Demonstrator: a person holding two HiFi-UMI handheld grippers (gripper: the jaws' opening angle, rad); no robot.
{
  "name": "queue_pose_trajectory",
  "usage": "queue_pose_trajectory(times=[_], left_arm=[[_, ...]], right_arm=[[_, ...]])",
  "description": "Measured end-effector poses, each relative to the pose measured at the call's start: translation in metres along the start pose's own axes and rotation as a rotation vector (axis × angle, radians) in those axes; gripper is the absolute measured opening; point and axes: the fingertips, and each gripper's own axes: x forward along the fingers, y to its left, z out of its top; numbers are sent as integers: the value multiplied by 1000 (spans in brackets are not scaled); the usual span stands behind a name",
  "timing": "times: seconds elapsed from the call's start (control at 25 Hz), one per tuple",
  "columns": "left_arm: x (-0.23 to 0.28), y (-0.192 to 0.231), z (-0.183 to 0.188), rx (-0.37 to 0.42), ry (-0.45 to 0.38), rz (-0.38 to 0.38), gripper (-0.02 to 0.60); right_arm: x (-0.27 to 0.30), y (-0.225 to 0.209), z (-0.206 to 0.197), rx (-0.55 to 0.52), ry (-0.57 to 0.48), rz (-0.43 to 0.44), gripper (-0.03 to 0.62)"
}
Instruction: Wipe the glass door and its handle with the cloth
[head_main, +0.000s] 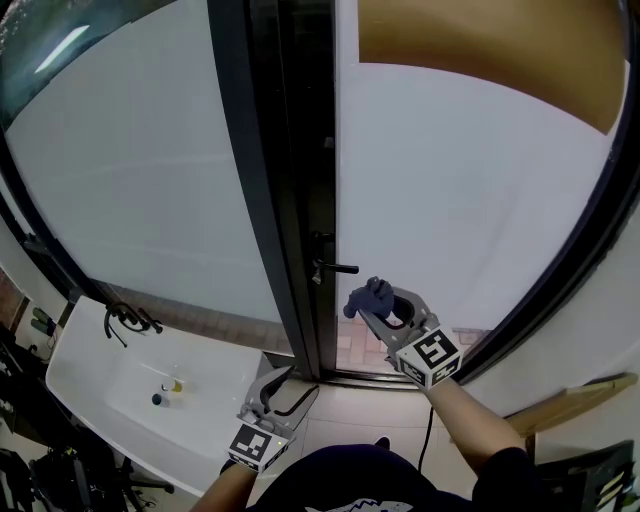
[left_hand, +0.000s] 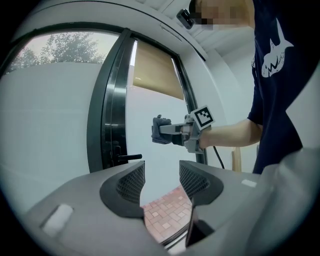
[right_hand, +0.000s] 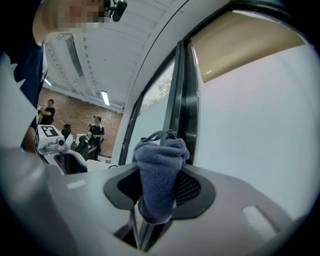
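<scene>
Count: 2 grippers, left gripper (head_main: 292, 383) and right gripper (head_main: 378, 312); 1 cloth (head_main: 368, 297), 1 door handle (head_main: 340, 268), 2 frosted glass panels (head_main: 150, 170). 1 white table (head_main: 90, 365) carrying 2 small items (head_main: 176, 385). At least 2 people (right_hand: 48, 111) in the background, 1 ceiling light strip (right_hand: 105, 97).

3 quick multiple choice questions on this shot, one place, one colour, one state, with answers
1. Where is the cloth? A on the white table; B between the right gripper's jaws; C on the floor.
2. What colour is the door handle? A black; B gold; C white.
3. How do the left gripper's jaws stand? A shut on the cloth; B shut on the handle; C apart and empty.
Answers: 1 B, the right gripper view shows it clamped there. 2 A, dark against the pale glass. 3 C, tiles show through the gap.
</scene>
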Motion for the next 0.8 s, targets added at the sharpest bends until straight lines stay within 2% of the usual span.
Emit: queue_pose_trajectory(times=[0.12, 0.32, 0.44, 0.68, 0.8], left_arm=[[4, -3, -2, -5, -9, -7, 209], [6, 5, -6, -15, -9, 24, 209], [4, 10, -14, -31, 23, 52, 209], [-2, 17, -17, -40, 24, 94, 209], [-5, 20, -21, -51, 34, 109, 209]], right_arm=[[33, -13, 12, -117, 23, 47, 144], [93, -30, 21, -210, 76, 109, 144], [128, -41, 21, -348, 131, 106, 144], [183, -50, 13, -594, 215, 106, 144], [203, -51, 2, -766, 261, 105, 144]])
